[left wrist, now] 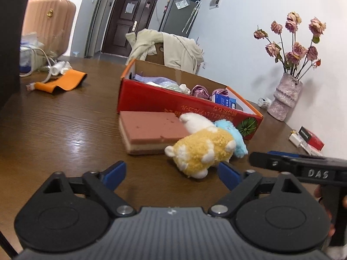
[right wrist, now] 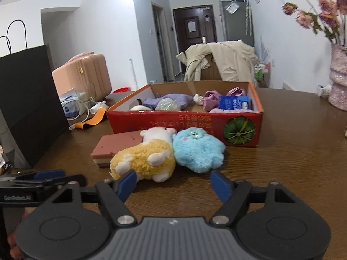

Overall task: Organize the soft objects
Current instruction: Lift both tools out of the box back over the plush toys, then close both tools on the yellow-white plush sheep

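A yellow and white plush animal (left wrist: pixel 201 151) (right wrist: pixel 147 158) lies on the brown table, leaning on a pink layered sponge block (left wrist: pixel 149 130) (right wrist: pixel 117 146). A light blue plush (right wrist: pixel 197 149) (left wrist: pixel 233 135) lies beside it, against the red cardboard box (left wrist: pixel 169 101) (right wrist: pixel 184 123) that holds several soft things. My left gripper (left wrist: pixel 172 173) is open just short of the yellow plush, its right finger close to it. My right gripper (right wrist: pixel 173 183) is open too, its left finger by the yellow plush, its right finger near the blue one. Nothing is between either pair of fingers.
A vase (left wrist: pixel 284 99) (right wrist: pixel 338 80) of dried roses stands at the right by the wall. An orange strap (left wrist: pixel 63 82) and cables lie at the far left, near a black paper bag (right wrist: pixel 28 112) and a pink suitcase (right wrist: pixel 86 75). Small boxes (left wrist: pixel 308 140) lie at the right edge.
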Action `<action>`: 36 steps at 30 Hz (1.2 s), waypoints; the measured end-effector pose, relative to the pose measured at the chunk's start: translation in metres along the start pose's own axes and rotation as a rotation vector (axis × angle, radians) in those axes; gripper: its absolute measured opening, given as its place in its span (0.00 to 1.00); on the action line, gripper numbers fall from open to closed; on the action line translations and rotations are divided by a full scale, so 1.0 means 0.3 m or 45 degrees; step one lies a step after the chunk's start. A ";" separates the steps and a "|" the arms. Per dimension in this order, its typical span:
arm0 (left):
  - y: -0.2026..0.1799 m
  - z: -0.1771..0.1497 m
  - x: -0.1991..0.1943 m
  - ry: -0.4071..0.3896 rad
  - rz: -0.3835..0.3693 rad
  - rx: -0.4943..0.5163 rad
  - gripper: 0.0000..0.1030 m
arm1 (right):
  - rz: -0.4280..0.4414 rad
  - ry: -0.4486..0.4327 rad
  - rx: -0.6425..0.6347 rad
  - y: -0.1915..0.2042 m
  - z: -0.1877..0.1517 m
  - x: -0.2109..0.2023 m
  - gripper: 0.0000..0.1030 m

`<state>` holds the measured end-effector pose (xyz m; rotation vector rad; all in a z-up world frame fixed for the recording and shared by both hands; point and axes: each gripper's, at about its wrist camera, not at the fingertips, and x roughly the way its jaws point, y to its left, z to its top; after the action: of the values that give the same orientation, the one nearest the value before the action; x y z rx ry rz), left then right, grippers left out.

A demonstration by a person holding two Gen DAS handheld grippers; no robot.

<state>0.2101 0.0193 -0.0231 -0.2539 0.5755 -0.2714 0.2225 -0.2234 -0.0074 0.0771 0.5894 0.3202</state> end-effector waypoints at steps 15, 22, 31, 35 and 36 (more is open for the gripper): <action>0.111 0.033 0.170 0.169 -0.298 -0.340 0.53 | 0.218 0.006 0.255 -0.026 0.077 0.284 0.51; 0.086 0.036 0.150 0.168 -0.283 -0.312 0.46 | 0.218 0.015 0.260 -0.015 0.067 0.245 0.46; 0.042 -0.020 -0.010 0.122 -0.353 -0.282 0.49 | 0.256 0.040 0.174 0.017 0.000 0.029 0.45; 0.023 -0.042 -0.056 0.132 -0.327 -0.234 0.52 | 0.316 0.050 0.156 0.033 -0.036 -0.053 0.45; 0.021 -0.048 -0.066 0.129 -0.321 -0.229 0.54 | 0.332 0.049 0.165 0.031 -0.050 -0.072 0.45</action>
<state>0.1872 0.0292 -0.0269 -0.4904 0.6698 -0.4792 0.1946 -0.2216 -0.0069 0.2745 0.6392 0.5369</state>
